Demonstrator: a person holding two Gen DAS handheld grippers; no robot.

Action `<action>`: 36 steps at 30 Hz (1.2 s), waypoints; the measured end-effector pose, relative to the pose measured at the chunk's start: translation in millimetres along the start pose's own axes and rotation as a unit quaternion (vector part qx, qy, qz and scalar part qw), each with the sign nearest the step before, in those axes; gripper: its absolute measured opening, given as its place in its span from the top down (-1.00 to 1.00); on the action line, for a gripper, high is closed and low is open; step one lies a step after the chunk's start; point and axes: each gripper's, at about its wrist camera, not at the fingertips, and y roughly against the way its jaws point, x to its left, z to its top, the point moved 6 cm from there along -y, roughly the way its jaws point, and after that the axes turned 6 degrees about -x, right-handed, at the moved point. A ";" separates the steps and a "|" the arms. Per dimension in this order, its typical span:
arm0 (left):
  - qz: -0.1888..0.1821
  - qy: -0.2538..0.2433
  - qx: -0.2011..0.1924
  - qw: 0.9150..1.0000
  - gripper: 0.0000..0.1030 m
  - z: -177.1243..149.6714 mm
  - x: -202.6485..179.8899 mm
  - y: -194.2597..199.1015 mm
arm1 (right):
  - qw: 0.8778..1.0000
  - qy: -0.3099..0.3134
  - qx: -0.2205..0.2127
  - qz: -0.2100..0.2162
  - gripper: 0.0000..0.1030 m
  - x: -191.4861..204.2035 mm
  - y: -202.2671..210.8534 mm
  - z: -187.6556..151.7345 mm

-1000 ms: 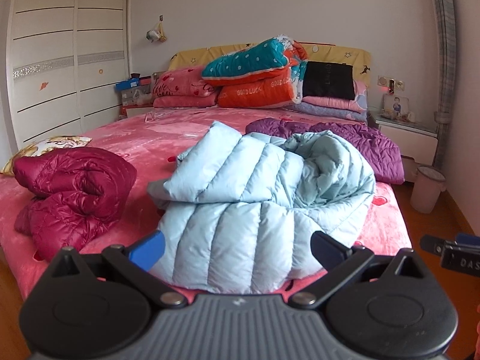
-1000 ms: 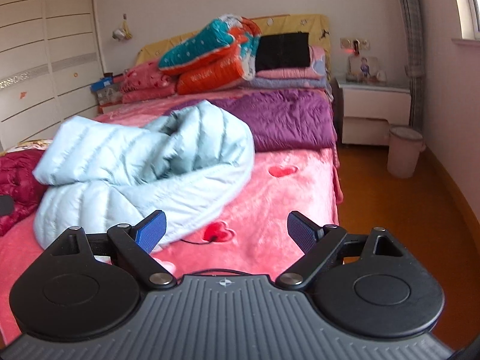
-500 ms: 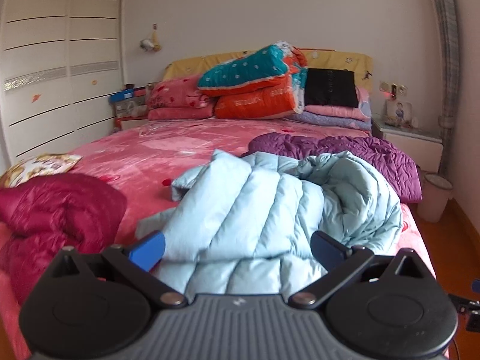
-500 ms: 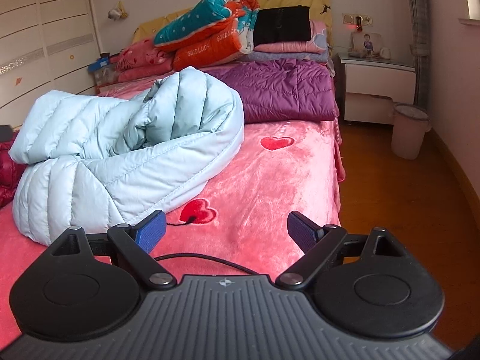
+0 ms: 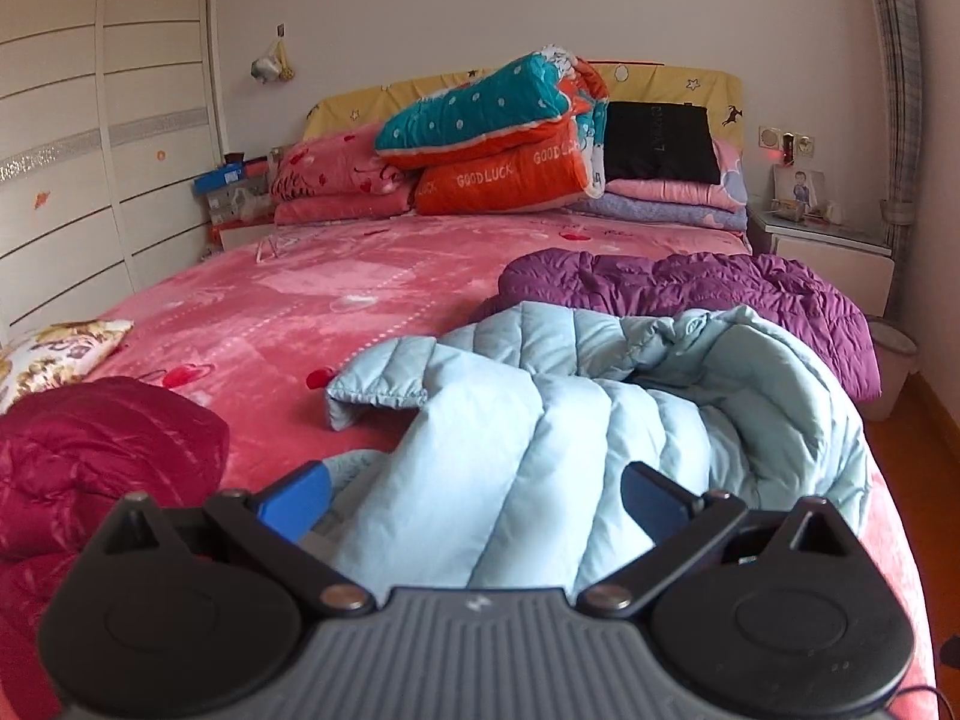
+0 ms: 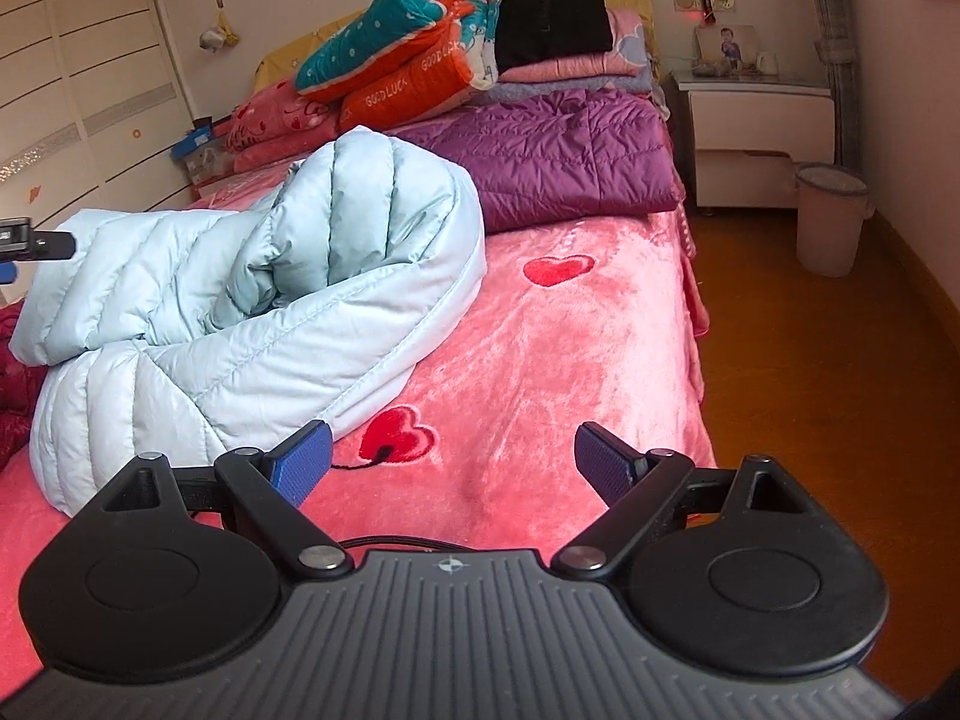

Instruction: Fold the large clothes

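Observation:
A light blue puffer jacket lies crumpled on the pink bed, near its foot. My left gripper is open, low over the jacket's near edge, with the quilted fabric between its fingers. The jacket also shows in the right wrist view, left of centre. My right gripper is open and empty over the pink bedspread, just right of the jacket's hem. The tip of the left gripper shows at the far left edge.
A dark red jacket lies at the left of the bed. A purple jacket lies behind the blue one. Folded quilts and pillows are stacked at the headboard. A nightstand, a bin and wooden floor are to the right.
Both grippers have moved forward and lower toward the bed. The left one has closed in on the blue jacket's near edge; the right one has come closer to its hem.

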 end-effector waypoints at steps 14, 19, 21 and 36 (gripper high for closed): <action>-0.018 0.014 0.034 0.999 0.54 -21.5 -17.4 -31.3 | 1.000 0.014 0.013 -0.008 -1.00 -0.5 -13.1 0.2; -0.030 0.019 0.021 0.999 0.85 -20.7 -25.9 -20.3 | 0.999 0.023 0.021 -0.012 -1.00 1.6 -17.5 -1.6; -0.040 0.022 0.012 0.999 0.89 -18.4 -30.5 -12.8 | 0.999 0.025 0.022 -0.011 -1.00 2.0 -17.8 -2.0; -0.153 0.036 -0.020 0.987 0.95 -23.0 -82.2 85.4 | 0.999 0.014 0.028 -0.019 -1.00 -6.5 -15.0 -4.1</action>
